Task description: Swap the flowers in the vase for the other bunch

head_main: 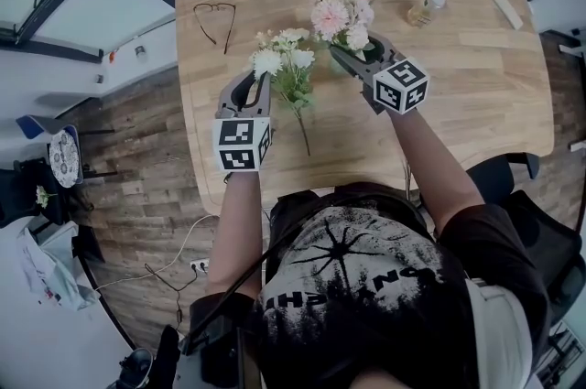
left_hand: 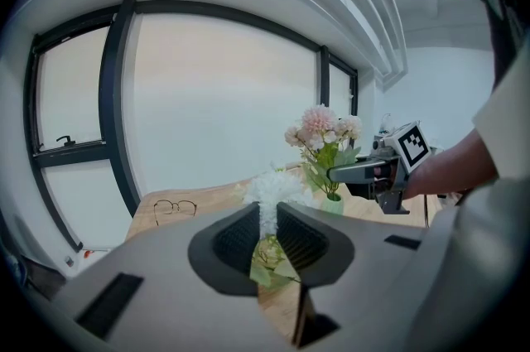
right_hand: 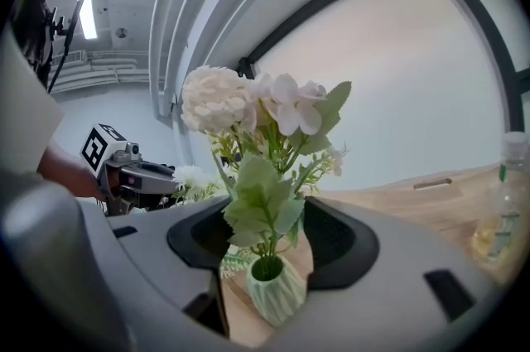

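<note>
**Checker:** Report the left unit.

**Operator:** My left gripper has its jaws drawn nearly together and clamped on the white bunch. The pads press on the stalks just under the white heads. The blossoms stand above the jaws and a pale leaf hangs below them. In the head view the long stem trails back toward me over the table. I cannot tell whether its end rests on the wood.

**Checker:** Report the right unit.

**Operator:** My right gripper has its jaws wide apart. The pink bunch stands between them, with a gap on each side, so the pads do not press on it and the gripper holds nothing.

**Checker:** Where is that bunch seated?

**Operator:** It is upright in the vase, a small ribbed pale-green vase. The vase stands on the table just below and between the jaw tips. The stems enter its mouth, and the leaves and pink and cream heads rise above the jaws.

**Checker:** How do the two bunches lie relative to each other?

**Operator:** They are side by side near the middle of the table, the white one on my left and the pink one on my right. They are close but not touching.

**Checker:** What else is on the surface?

**Operator:** A pair of glasses lies at the far left. A clear bottle lies at the far right, well apart from the vase.
</note>
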A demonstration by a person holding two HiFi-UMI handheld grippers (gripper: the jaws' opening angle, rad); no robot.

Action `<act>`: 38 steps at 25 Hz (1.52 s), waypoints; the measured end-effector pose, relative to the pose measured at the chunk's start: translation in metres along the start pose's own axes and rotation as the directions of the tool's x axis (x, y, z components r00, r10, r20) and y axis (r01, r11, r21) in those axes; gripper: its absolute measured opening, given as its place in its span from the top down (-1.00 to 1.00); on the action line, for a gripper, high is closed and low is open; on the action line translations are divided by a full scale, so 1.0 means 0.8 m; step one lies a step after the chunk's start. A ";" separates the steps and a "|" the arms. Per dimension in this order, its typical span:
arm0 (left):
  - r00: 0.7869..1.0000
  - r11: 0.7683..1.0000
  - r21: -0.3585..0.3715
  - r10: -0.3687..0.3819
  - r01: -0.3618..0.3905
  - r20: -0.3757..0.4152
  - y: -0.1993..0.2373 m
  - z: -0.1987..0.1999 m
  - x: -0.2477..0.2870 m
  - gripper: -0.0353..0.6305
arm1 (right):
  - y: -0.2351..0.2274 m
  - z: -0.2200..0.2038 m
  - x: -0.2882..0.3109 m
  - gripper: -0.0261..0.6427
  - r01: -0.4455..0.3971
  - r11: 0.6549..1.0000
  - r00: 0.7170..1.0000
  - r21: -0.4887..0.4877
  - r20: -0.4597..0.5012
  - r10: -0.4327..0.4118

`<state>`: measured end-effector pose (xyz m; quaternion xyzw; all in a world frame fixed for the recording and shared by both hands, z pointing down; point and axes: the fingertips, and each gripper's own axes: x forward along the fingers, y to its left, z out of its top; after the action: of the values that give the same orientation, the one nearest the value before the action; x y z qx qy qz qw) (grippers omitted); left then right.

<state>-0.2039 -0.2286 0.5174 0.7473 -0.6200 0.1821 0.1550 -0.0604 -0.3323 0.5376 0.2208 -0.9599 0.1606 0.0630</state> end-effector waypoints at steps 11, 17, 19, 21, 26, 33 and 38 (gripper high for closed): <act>1.000 1.000 0.004 0.006 -0.006 0.017 -0.004 0.007 -0.008 0.68 | 0.002 0.001 -0.016 0.17 0.014 1.000 1.000 -0.010 -0.003 -0.014; 1.000 1.000 0.004 0.011 -0.011 0.026 -0.008 0.008 -0.016 0.68 | -0.004 0.001 -0.035 0.17 0.044 0.999 0.999 -0.007 -0.012 -0.044; 0.999 1.000 0.002 0.013 -0.013 0.031 -0.009 0.009 -0.019 0.68 | -0.006 0.001 -0.040 0.17 0.053 0.999 0.998 -0.004 -0.015 -0.053; 0.999 1.000 0.002 0.015 -0.015 0.036 -0.011 0.010 -0.021 0.68 | -0.007 0.001 -0.044 0.17 0.057 0.998 0.998 -0.001 -0.020 -0.057; 0.999 1.000 0.004 0.017 -0.017 0.044 -0.016 0.013 -0.026 0.68 | -0.008 -0.003 -0.046 0.17 0.060 0.998 0.997 0.019 -0.044 -0.059; 0.998 1.000 0.009 0.023 -0.023 0.057 -0.019 0.017 -0.033 0.68 | -0.004 -0.005 -0.059 0.15 0.072 0.997 0.996 0.023 -0.045 -0.071; 0.997 1.000 0.013 0.025 -0.026 0.078 -0.021 0.026 -0.040 0.68 | 0.002 0.003 -0.073 0.15 0.081 0.997 0.996 0.013 -0.030 -0.080</act>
<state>-0.1907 -0.2074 0.4841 0.7470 -0.6337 0.1591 0.1229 -0.0093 -0.3082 0.5239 0.2574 -0.9481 0.1679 0.0820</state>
